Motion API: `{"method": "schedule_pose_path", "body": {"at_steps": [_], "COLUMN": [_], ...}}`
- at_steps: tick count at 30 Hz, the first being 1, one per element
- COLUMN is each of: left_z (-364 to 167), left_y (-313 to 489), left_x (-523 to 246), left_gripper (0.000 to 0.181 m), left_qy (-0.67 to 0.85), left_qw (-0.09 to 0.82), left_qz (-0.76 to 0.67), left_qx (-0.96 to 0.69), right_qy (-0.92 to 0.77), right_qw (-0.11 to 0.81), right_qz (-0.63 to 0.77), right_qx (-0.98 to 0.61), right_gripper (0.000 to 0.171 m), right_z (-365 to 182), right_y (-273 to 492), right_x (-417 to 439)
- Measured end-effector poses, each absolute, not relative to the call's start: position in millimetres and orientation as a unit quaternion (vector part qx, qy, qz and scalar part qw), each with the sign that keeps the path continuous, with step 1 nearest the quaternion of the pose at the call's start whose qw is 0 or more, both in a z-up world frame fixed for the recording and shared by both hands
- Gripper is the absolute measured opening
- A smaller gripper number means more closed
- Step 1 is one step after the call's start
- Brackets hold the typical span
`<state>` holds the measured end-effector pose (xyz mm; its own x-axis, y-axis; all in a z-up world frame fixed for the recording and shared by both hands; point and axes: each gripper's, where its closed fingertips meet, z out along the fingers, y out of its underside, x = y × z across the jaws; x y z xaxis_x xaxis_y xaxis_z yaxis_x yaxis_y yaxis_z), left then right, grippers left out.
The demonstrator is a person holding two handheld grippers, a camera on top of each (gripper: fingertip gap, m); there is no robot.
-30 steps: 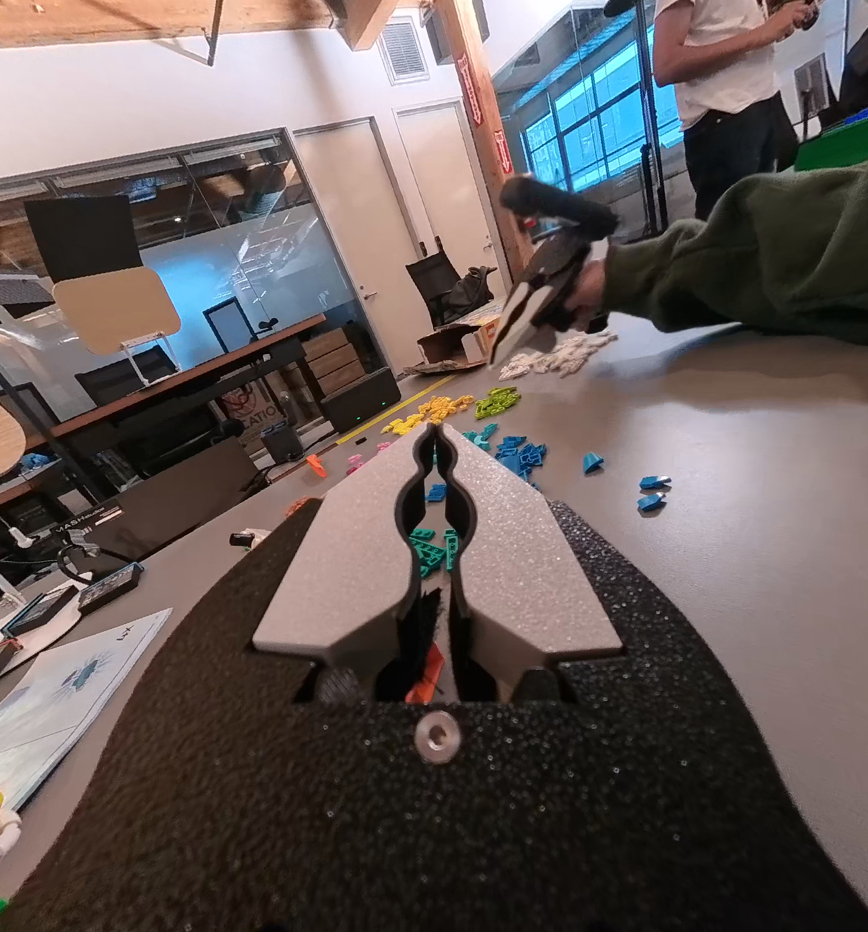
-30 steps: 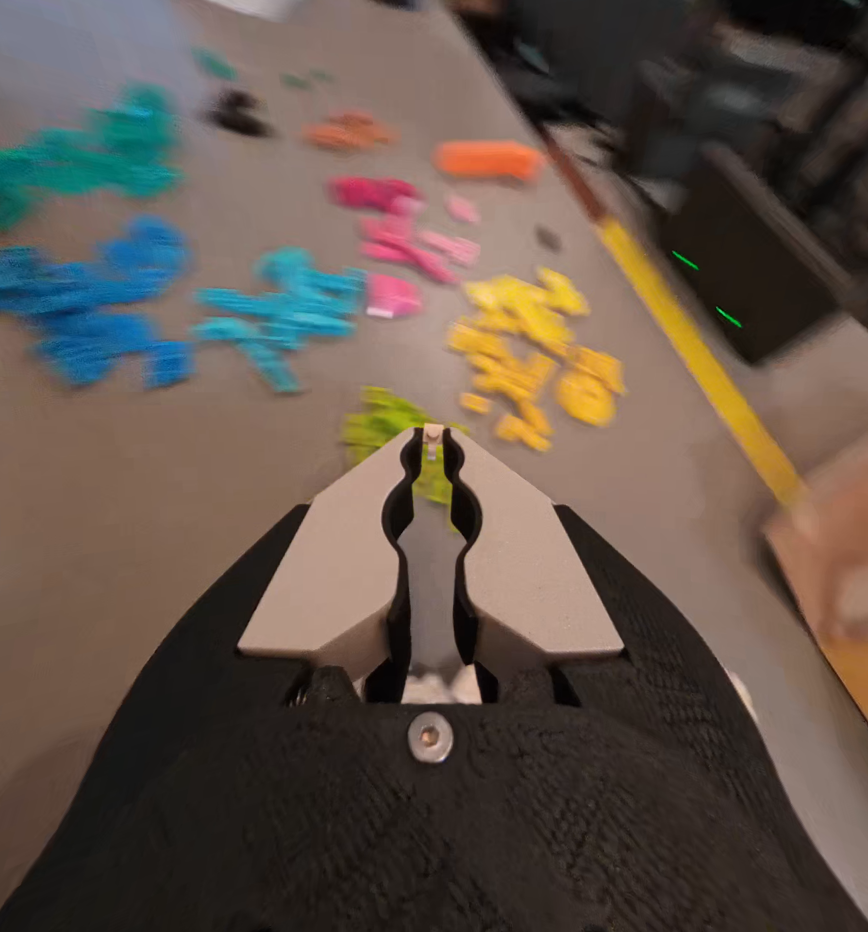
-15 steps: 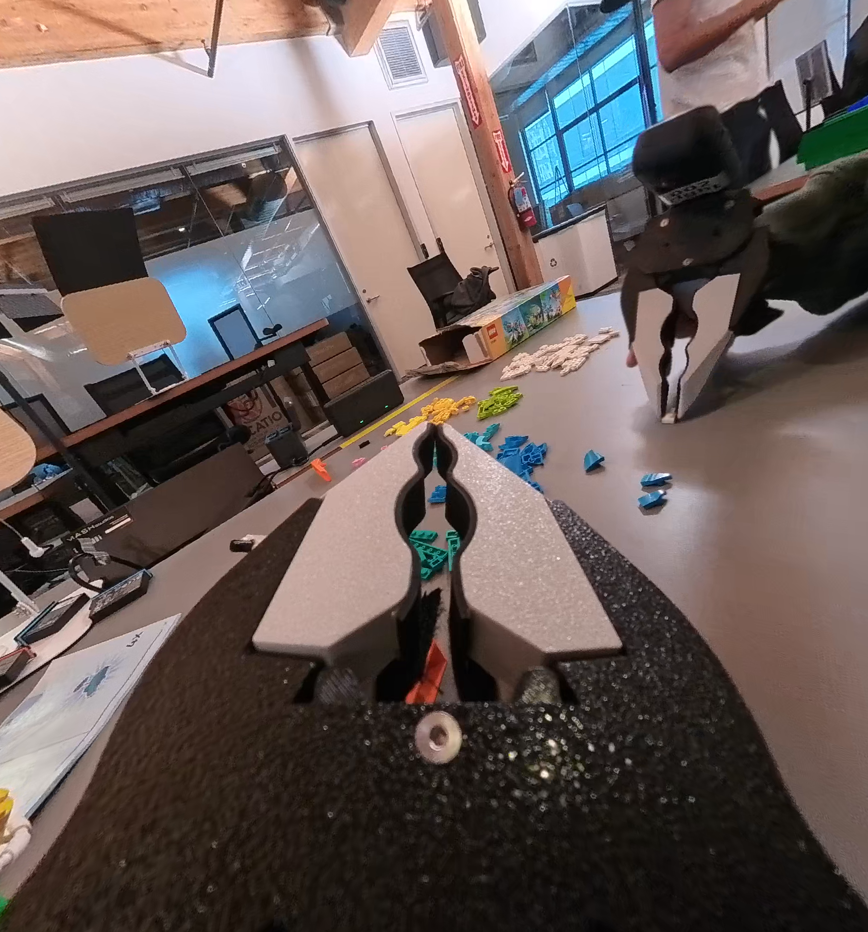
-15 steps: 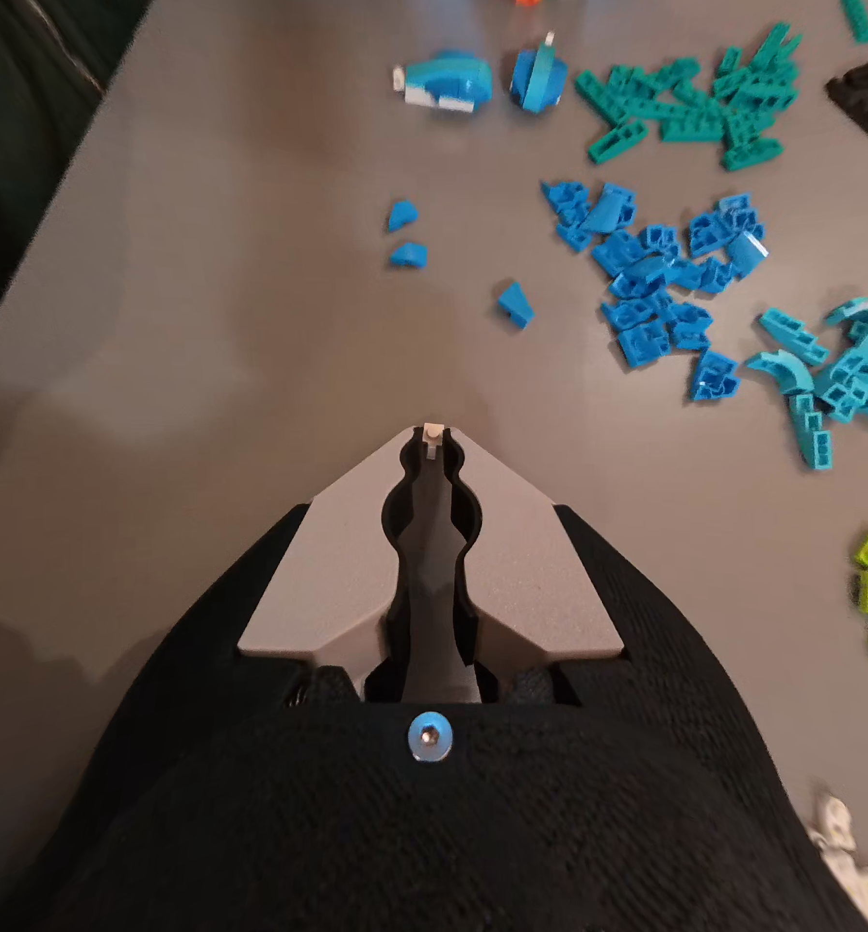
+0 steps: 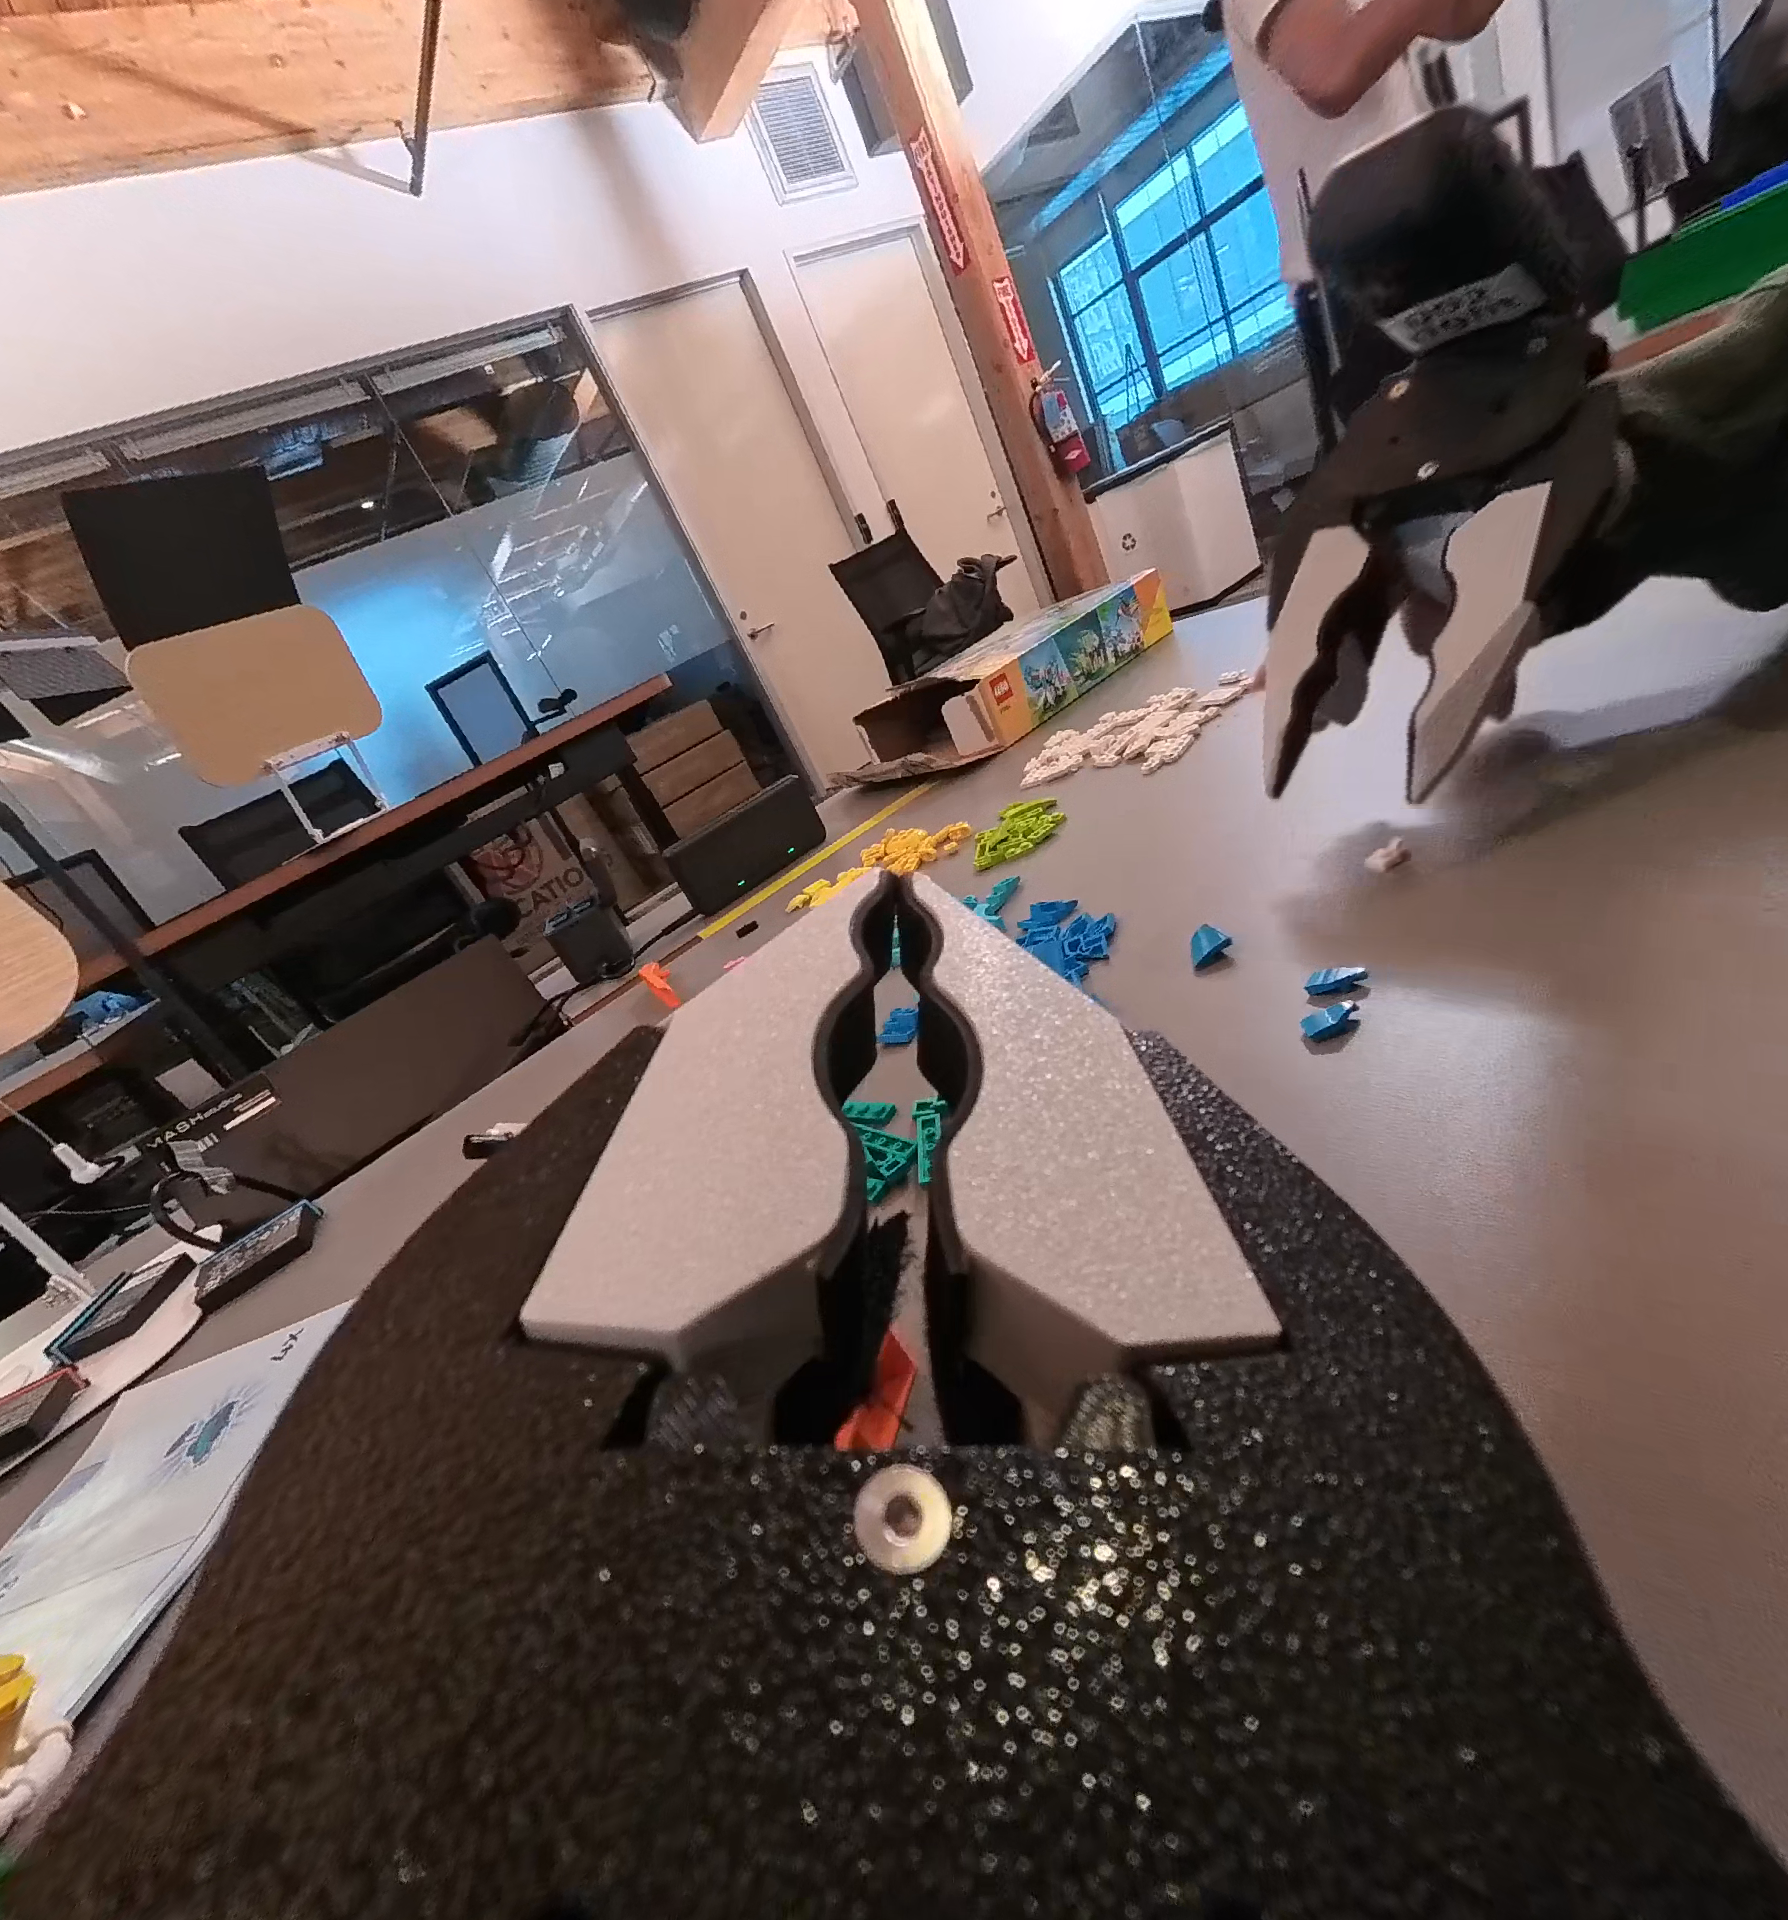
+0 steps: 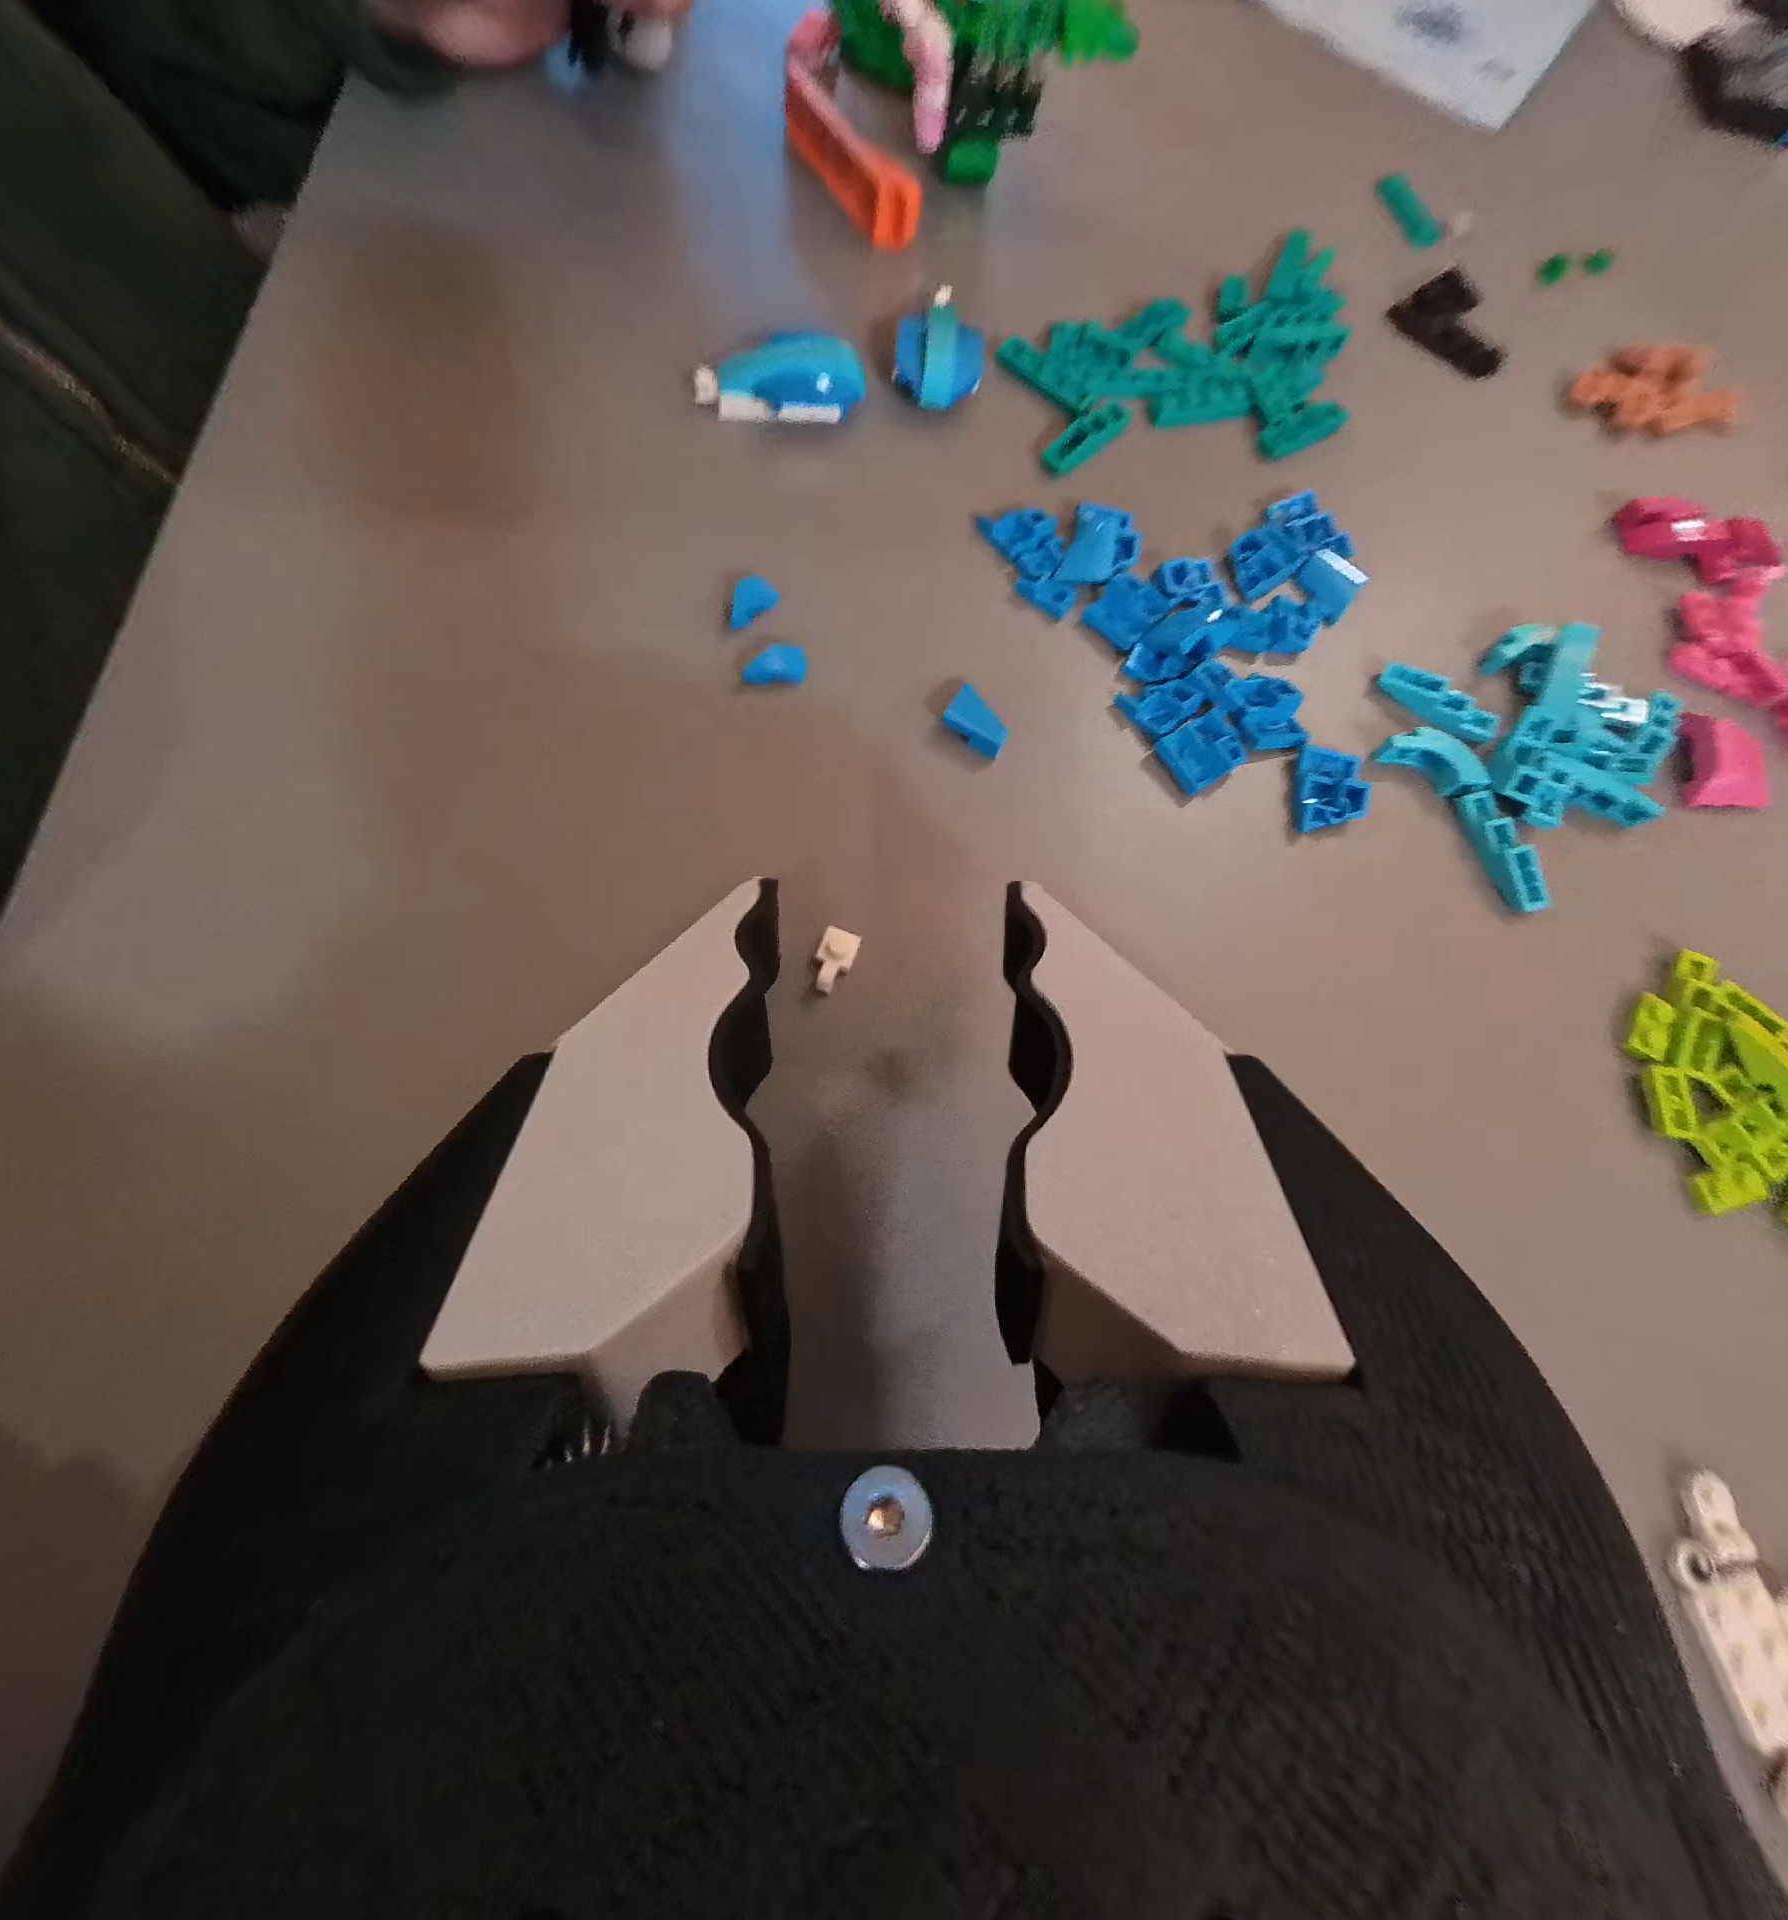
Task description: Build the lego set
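A: Your right claw was spread wide above the bench, gripping nothing. A tiny cream piece lay on the bench between its fingers, nearer the left one, touching neither.

B: And the left?

A: Your left claw was pressed together, tips meeting, held low over the bench. Nothing showed at its tips. An orange bit sat deep in the slot near its base; I could not tell whether it was gripped or lay behind.

B: What lay beyond the cream piece?

A: Three loose blue wedges, then a blue pile to the right, with a turquoise pile, pink pile and lime pile farther right. Past the blue sat a teal pile and two small blue builds beside it.

B: Farthest out?

A: An orange bar leaned by a green build, blurred. From your left view, white pieces and an open box lay at the bench's far end.
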<state>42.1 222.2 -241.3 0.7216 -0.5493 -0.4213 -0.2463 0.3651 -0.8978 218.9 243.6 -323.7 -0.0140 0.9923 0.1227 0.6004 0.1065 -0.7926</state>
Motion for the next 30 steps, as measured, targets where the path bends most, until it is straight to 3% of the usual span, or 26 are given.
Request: {"method": "schedule_pose_path", "body": {"at_steps": [14, 30], "left_z": [-240.9, -242.5], "left_y": [218.8, 216.8], "left_x": [44.2, 48.2], "left_gripper": [0.000, 0.000], "left_qy": [0.365, 0.379], "left_qw": [0.743, 0.741], "left_qz": [-0.114, -0.111], "left_qx": [-0.549, -0.543], "right_qy": [-0.571, -0.563], "right_qw": [0.363, 0.317], "right_qz": [0.252, 0.289], "right_qx": [-0.692, -0.706], "right_gripper": [0.045, 0.046], "right_z": [-334.8, -349.7], "right_y": [208.9, 203.8], "right_x": [241.4, 221.3]}}
